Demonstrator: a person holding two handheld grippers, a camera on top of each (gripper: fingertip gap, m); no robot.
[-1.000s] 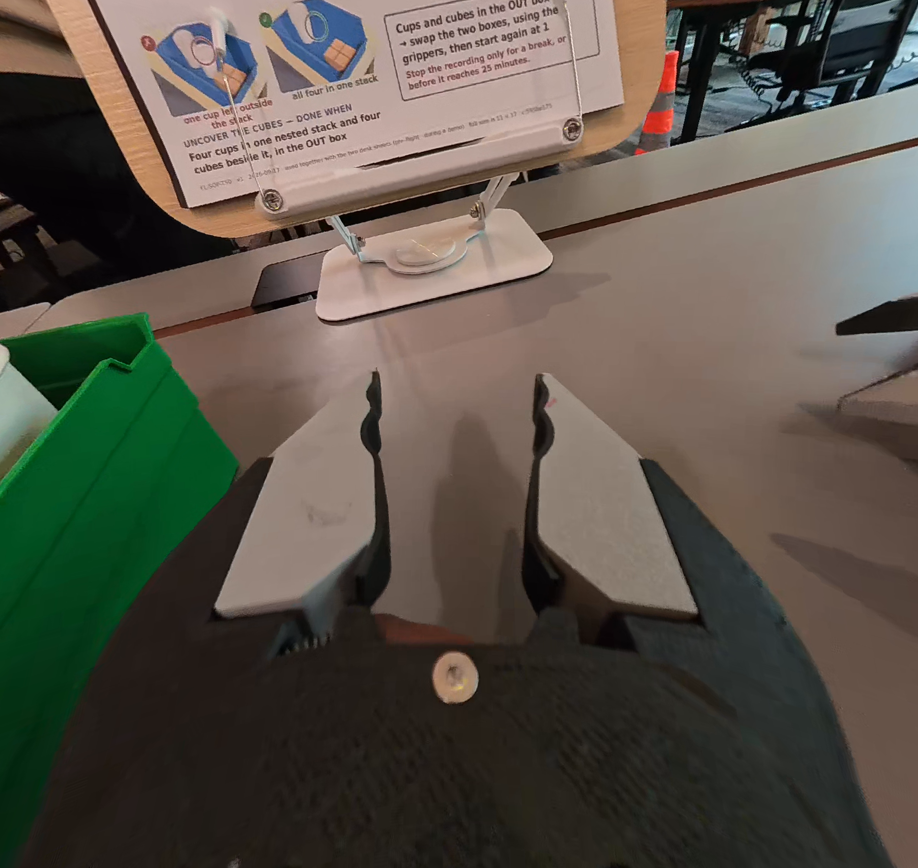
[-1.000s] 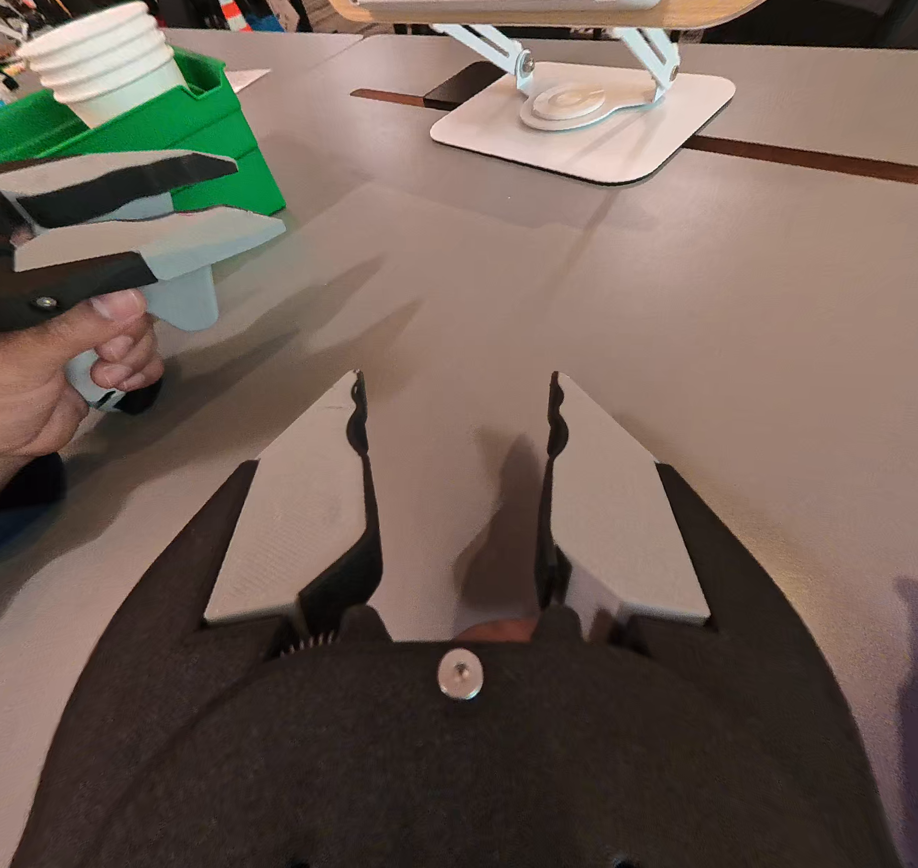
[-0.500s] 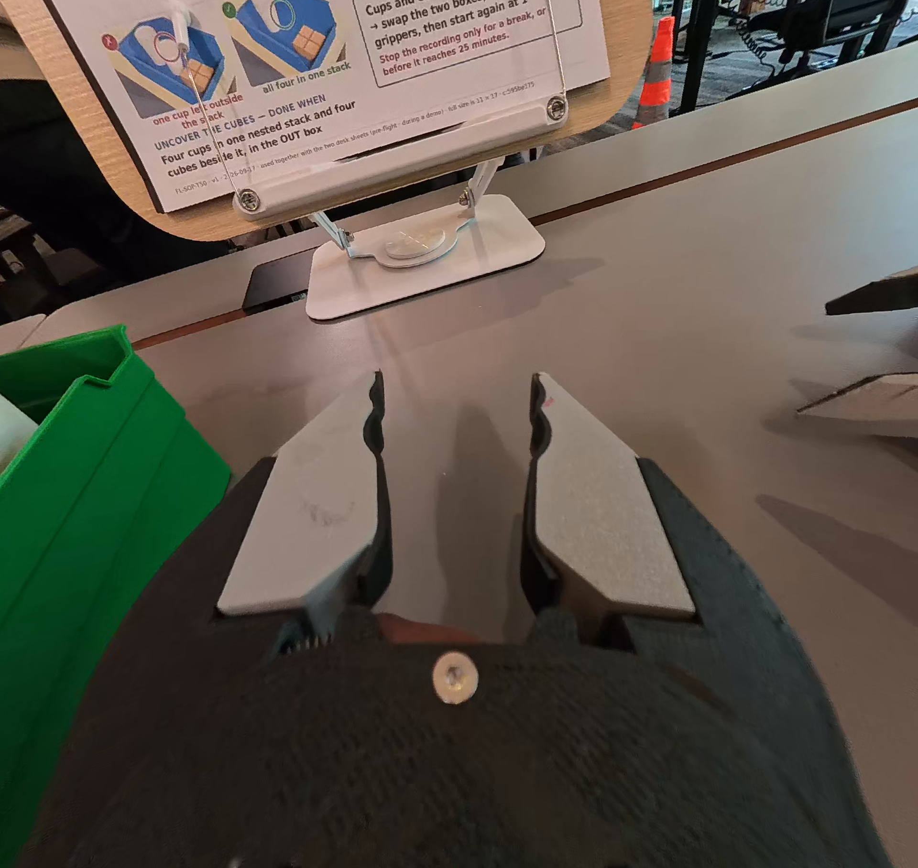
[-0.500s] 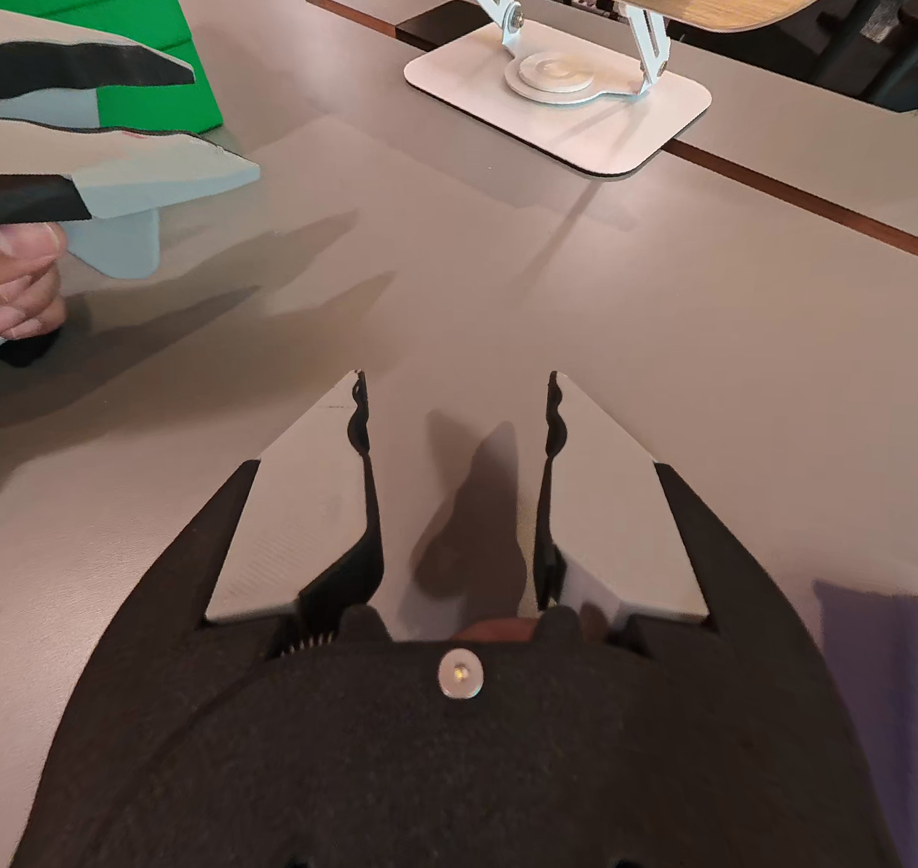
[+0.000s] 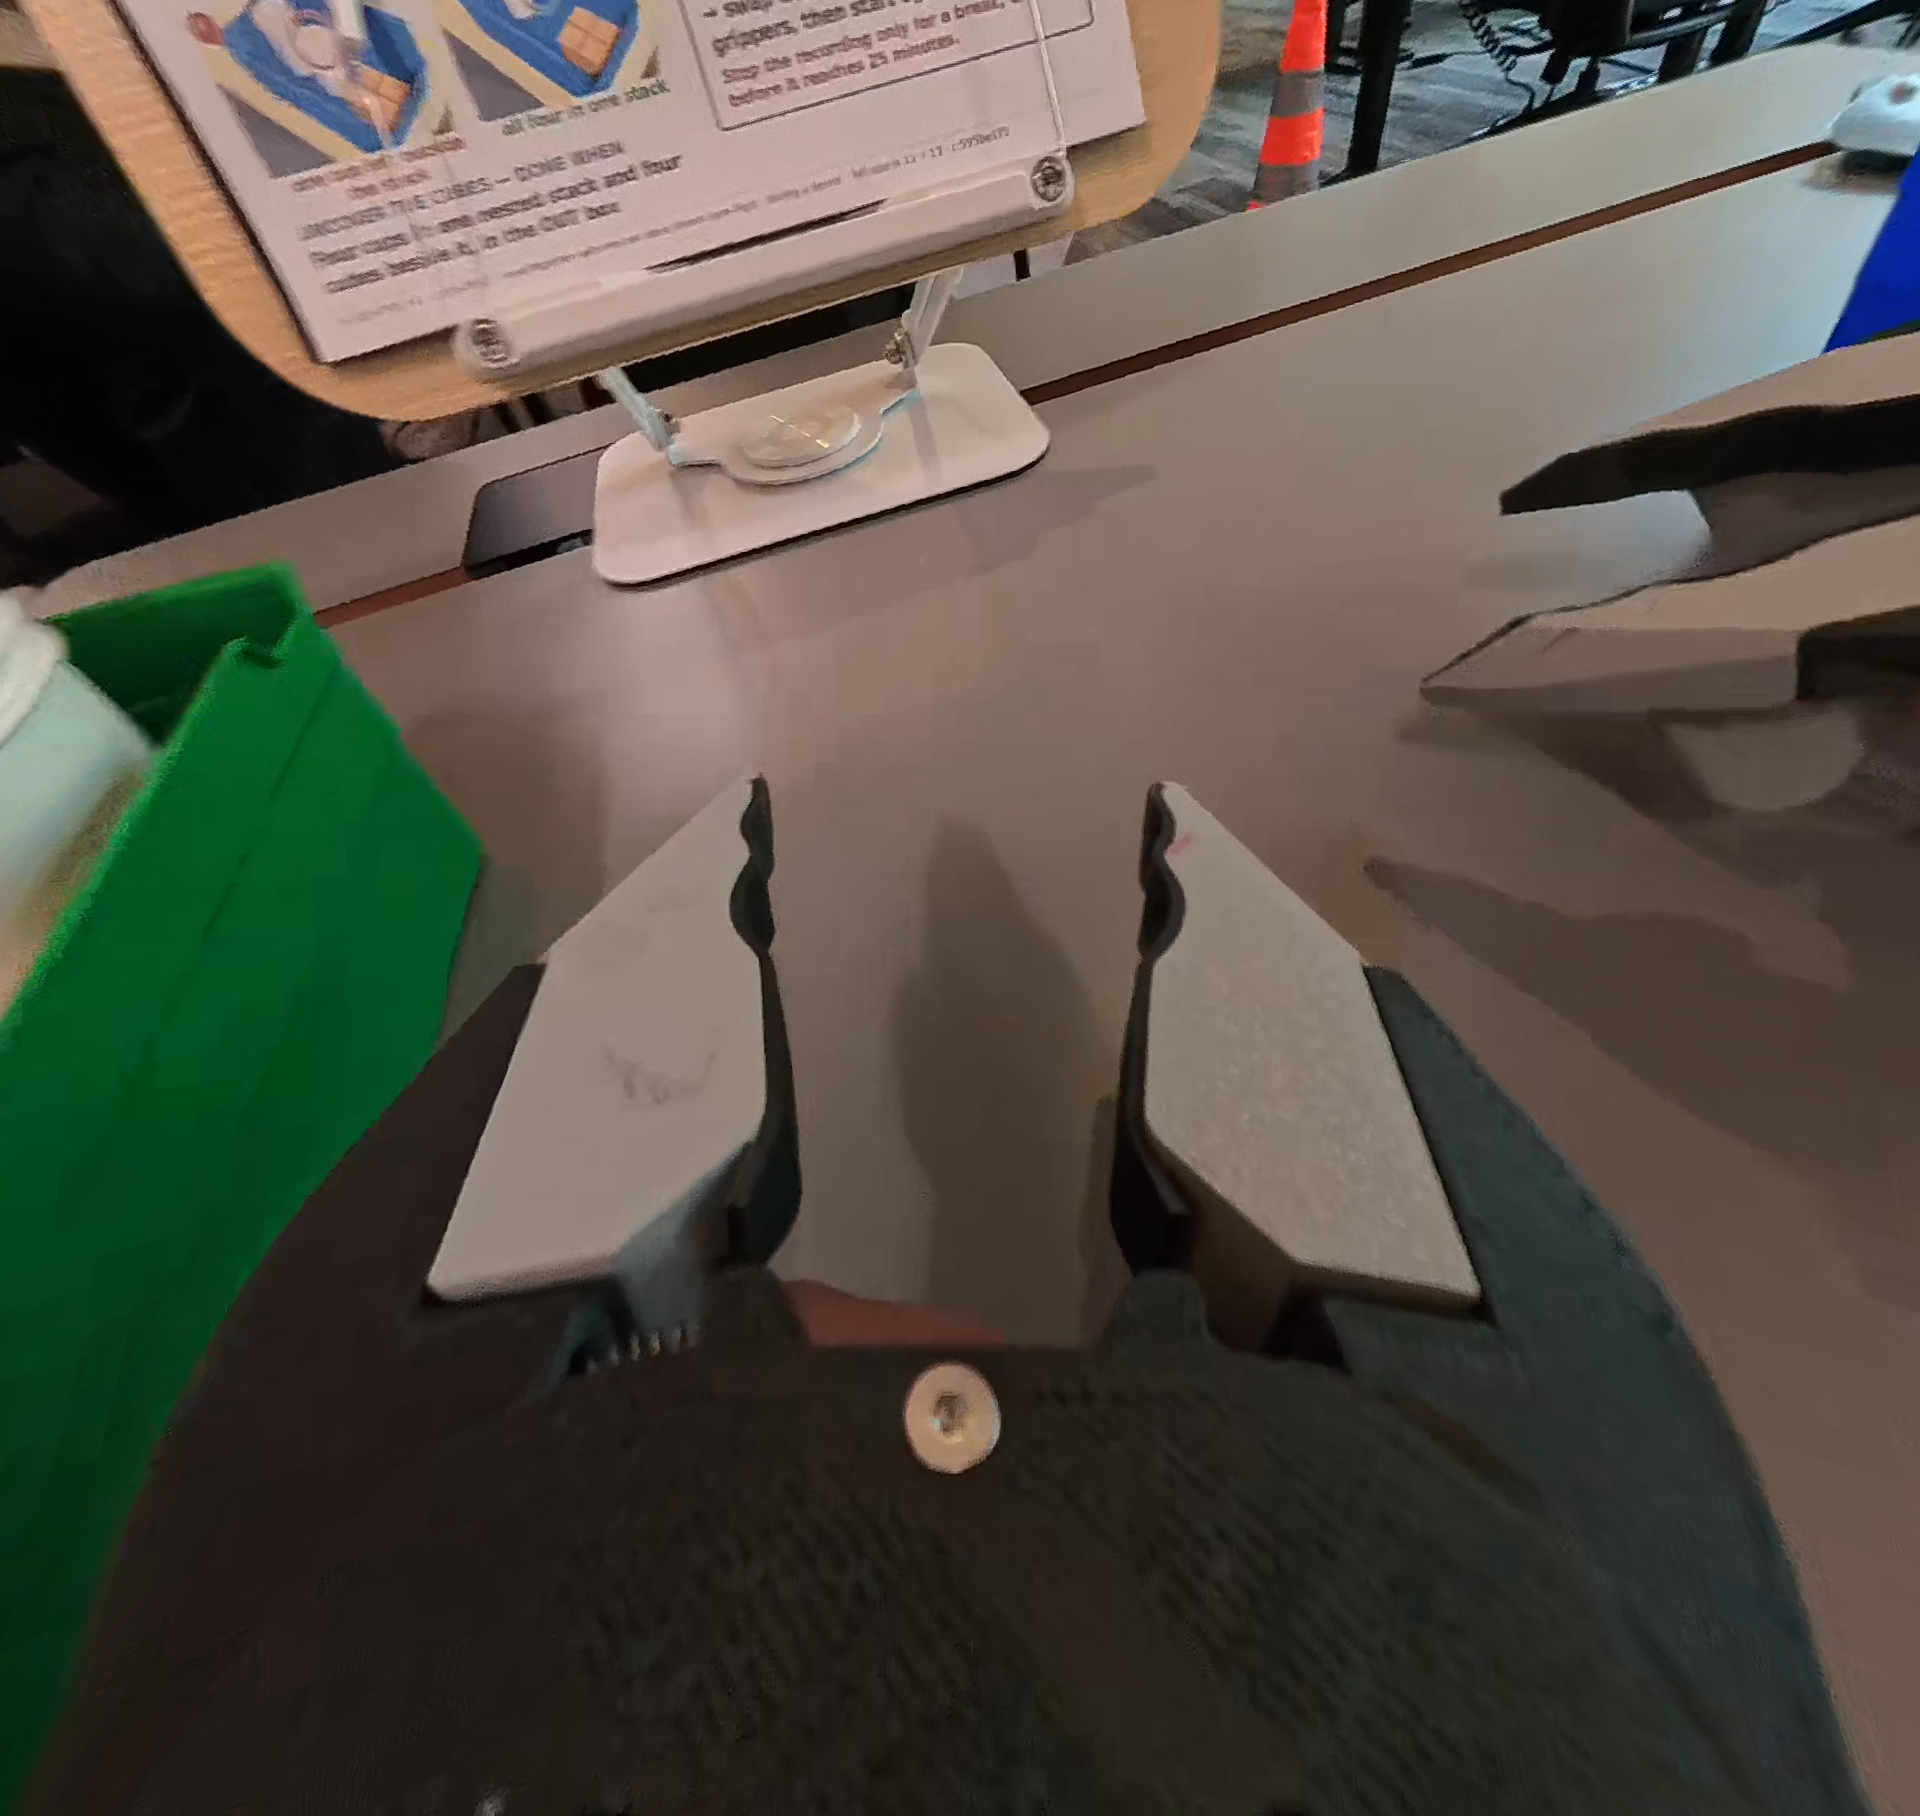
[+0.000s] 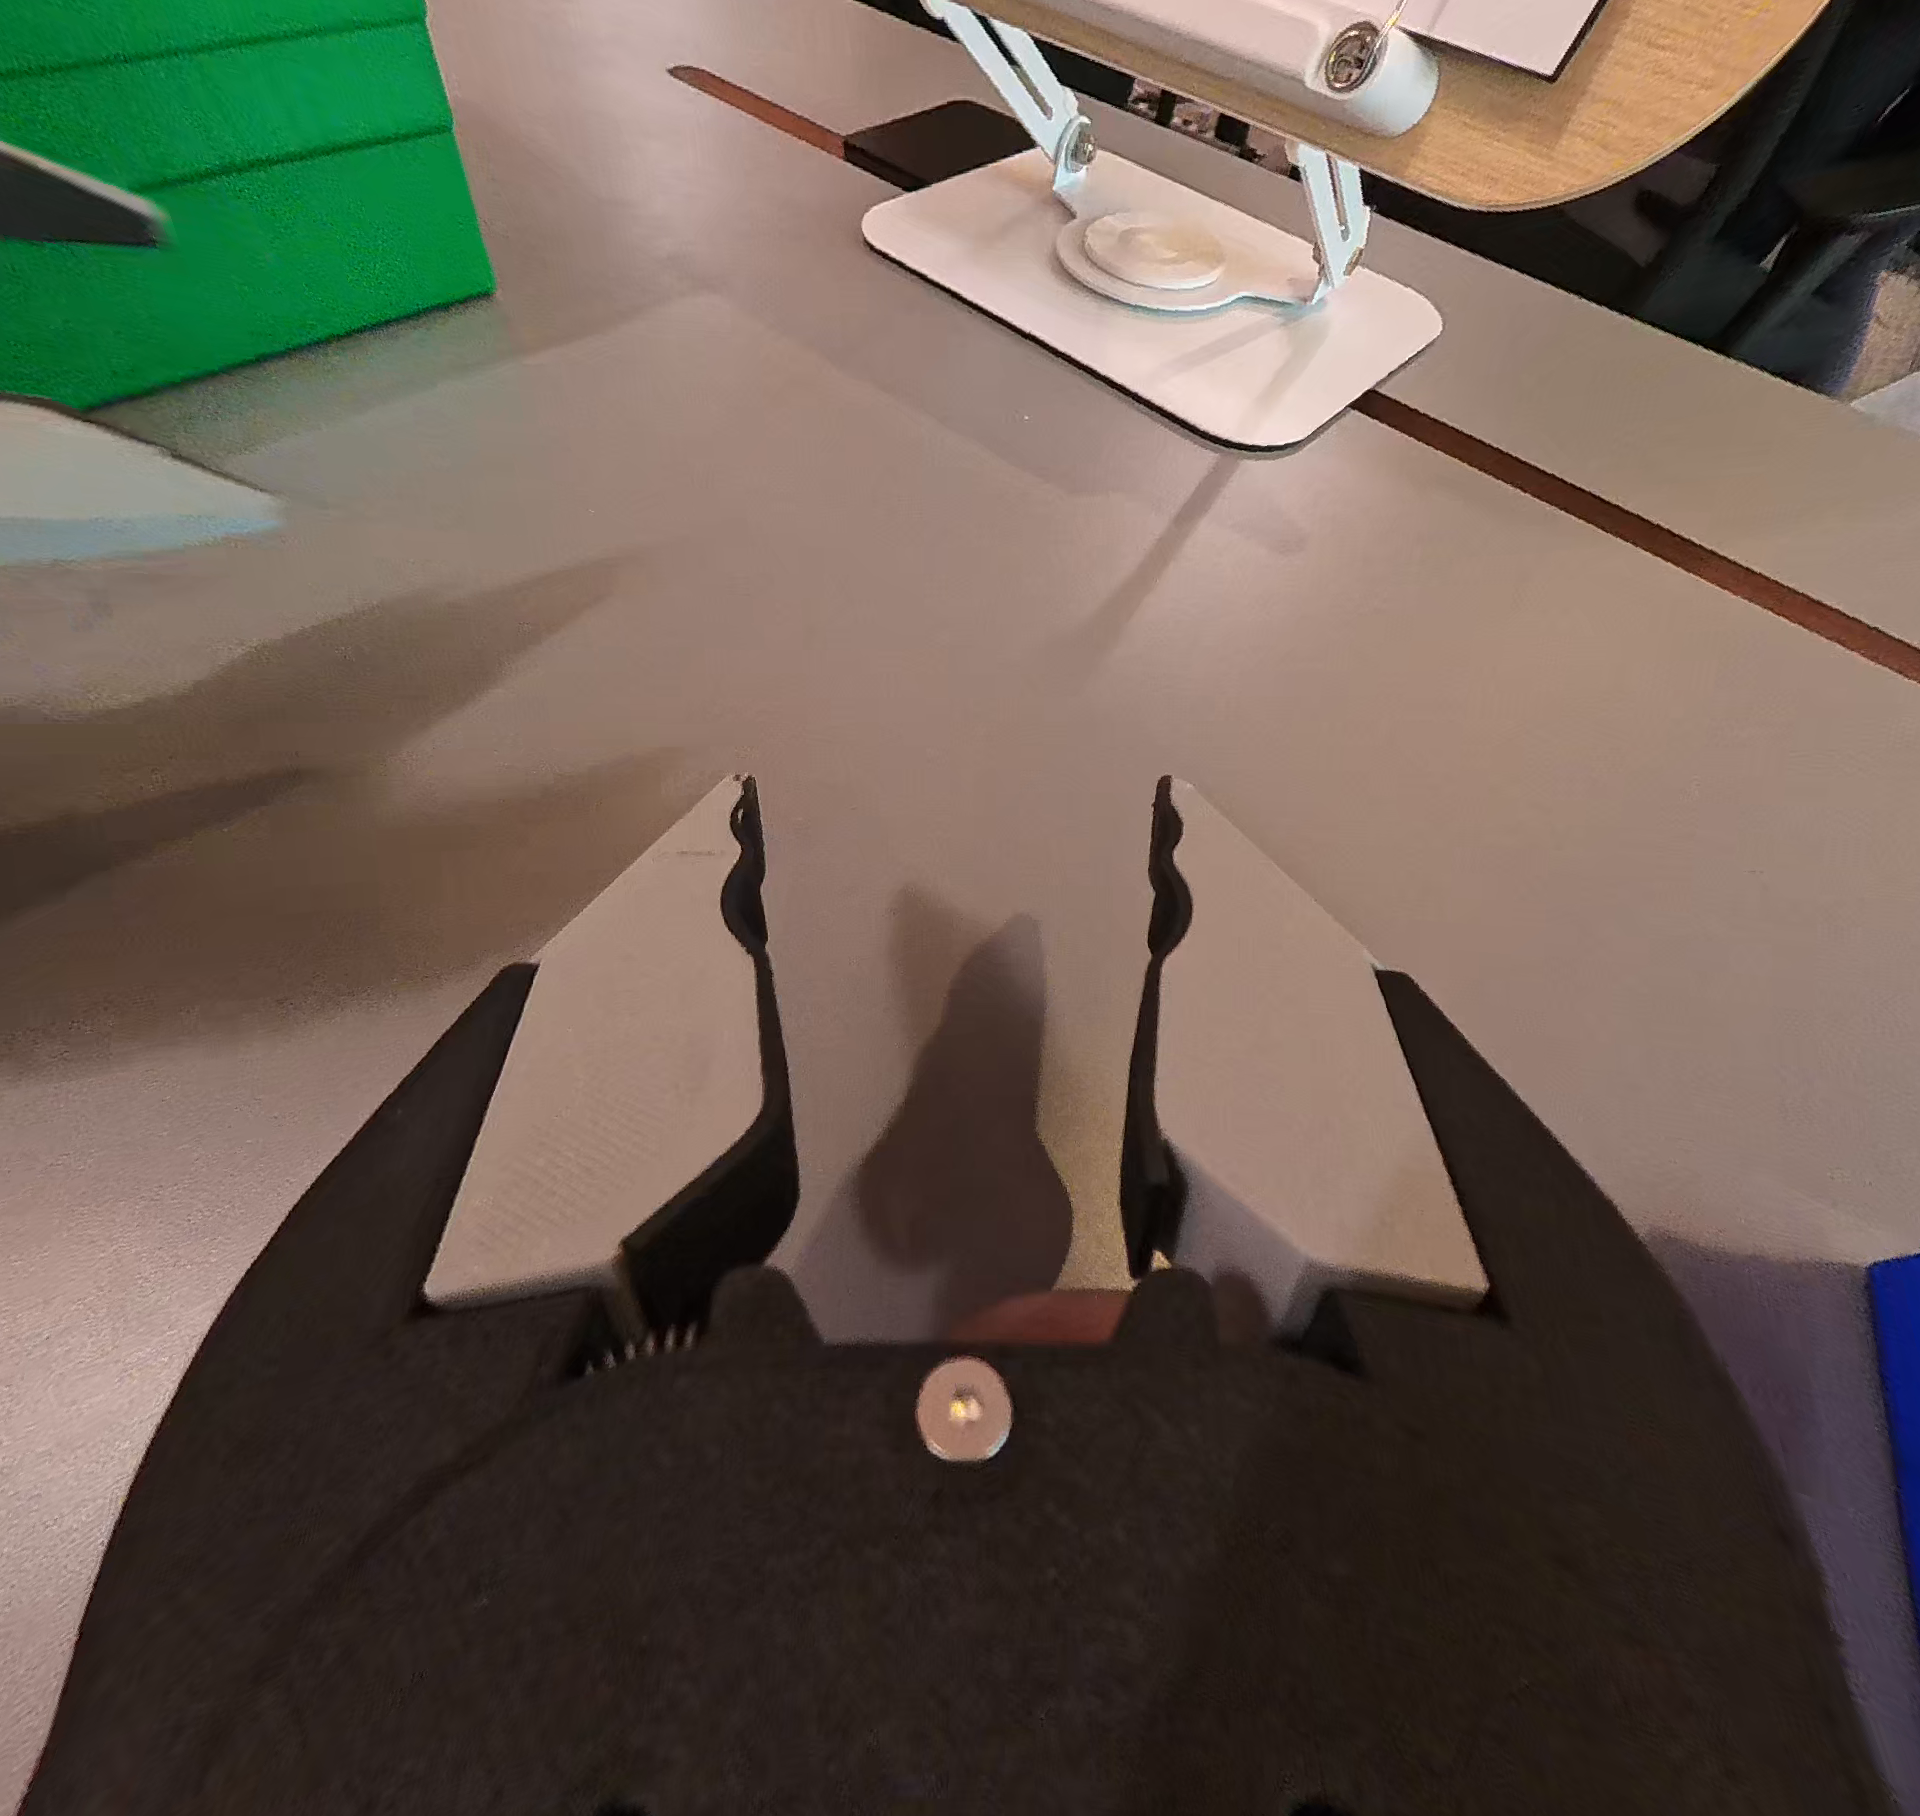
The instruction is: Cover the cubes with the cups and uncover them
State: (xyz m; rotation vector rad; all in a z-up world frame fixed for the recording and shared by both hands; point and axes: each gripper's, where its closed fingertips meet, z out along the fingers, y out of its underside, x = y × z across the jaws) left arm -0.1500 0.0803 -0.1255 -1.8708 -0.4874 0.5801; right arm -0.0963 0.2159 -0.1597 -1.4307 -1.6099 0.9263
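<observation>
I log both: left hand-held gripper (image 5: 954, 790) and right hand-held gripper (image 6: 954, 784), level above counter (image 6: 1039, 623), fingers spread, holding nothing.

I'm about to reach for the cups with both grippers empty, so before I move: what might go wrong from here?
1. The left gripper and right gripper hover close together over the grey table; swinging either sideways may knock them together.
2. The green box stands right beside the left gripper; a careless reach for the white cups inside could hit its wall and shove it.
3. The document stand sits just ahead; a forward sweep might clip it.
</observation>
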